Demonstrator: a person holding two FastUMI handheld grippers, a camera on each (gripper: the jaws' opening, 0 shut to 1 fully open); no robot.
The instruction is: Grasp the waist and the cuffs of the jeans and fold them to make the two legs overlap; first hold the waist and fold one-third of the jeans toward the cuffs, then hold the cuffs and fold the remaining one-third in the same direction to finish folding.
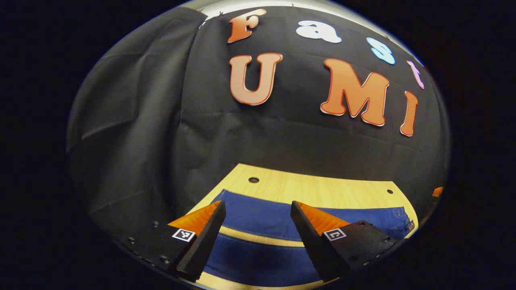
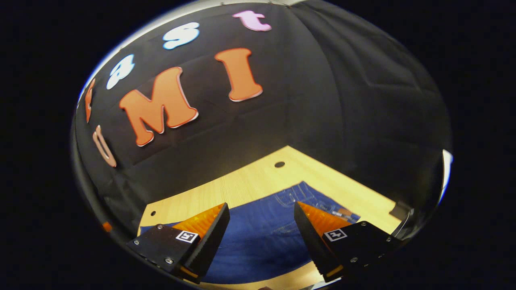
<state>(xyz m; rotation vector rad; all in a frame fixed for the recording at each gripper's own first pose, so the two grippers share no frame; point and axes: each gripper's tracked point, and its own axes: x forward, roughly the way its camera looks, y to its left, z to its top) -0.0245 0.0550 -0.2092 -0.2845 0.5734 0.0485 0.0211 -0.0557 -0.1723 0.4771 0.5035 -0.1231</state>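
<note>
While both grippers' jaws stand spread and empty, the blue denim jeans [image 1: 258,219] lie on the pale wooden counter [image 1: 306,187], their near parts hidden behind the left gripper [image 1: 258,225] and right gripper [image 2: 262,227].

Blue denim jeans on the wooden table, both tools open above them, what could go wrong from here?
1. The blue denim jeans lie with their two legs apart, a strip of light wooden table between them; a pinch may catch one layer only.
2. The right tool hovers open near the stitched waist; thick seams may slip.
3. The left tool hangs open over the legs, so uneven lifts could skew the fold.
</note>
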